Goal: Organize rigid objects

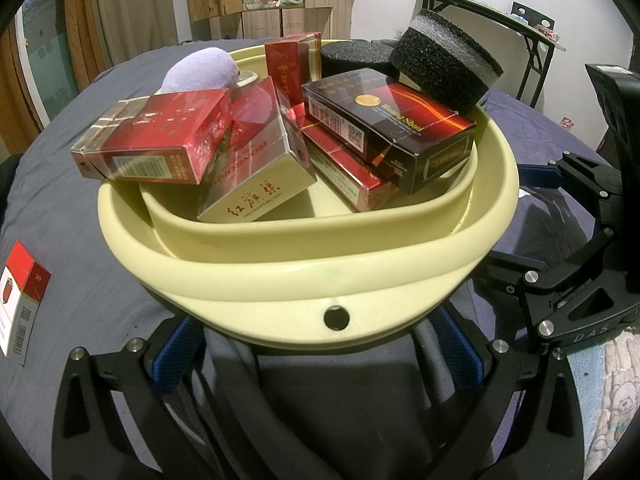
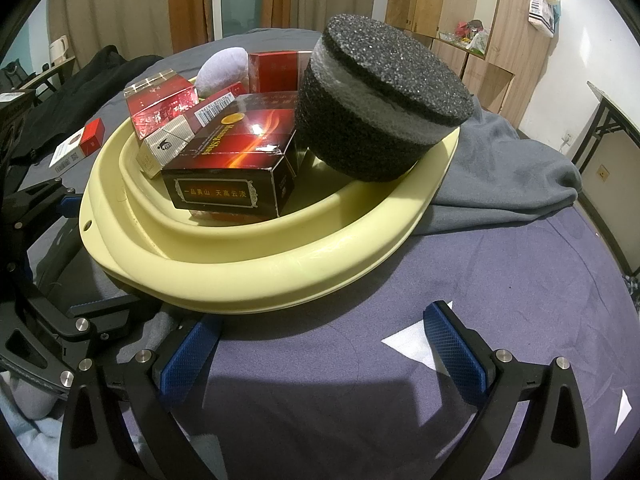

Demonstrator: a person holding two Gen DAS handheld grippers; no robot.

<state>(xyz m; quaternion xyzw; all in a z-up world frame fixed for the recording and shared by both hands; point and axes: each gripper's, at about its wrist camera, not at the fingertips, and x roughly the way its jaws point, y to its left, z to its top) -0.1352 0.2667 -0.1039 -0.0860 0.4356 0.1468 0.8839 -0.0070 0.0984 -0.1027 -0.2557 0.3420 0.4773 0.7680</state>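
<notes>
A pale yellow basin (image 1: 280, 280) (image 2: 256, 272) sits on the bed. It holds several red cigarette packs (image 1: 156, 140), a dark Huang Shan box (image 1: 388, 124) (image 2: 236, 160), a lilac plush (image 1: 200, 72) and a black foam cylinder (image 1: 444, 64) (image 2: 380, 100) on its far rim. My left gripper (image 1: 316, 344) is open with its blue pads either side of the basin's near lip, which has a hole (image 1: 336, 317). My right gripper (image 2: 320, 348) is open and empty beside the basin, its left finger (image 2: 192, 344) under the rim. It also shows at the right of the left wrist view.
A loose red and white cigarette pack (image 1: 20, 300) (image 2: 76, 144) lies on the grey sheet left of the basin. A grey blanket (image 2: 500, 168) is bunched behind it. White paper scraps (image 2: 408, 344) lie on the purple cover. A folding table (image 1: 500, 12) and wooden cabinets stand behind.
</notes>
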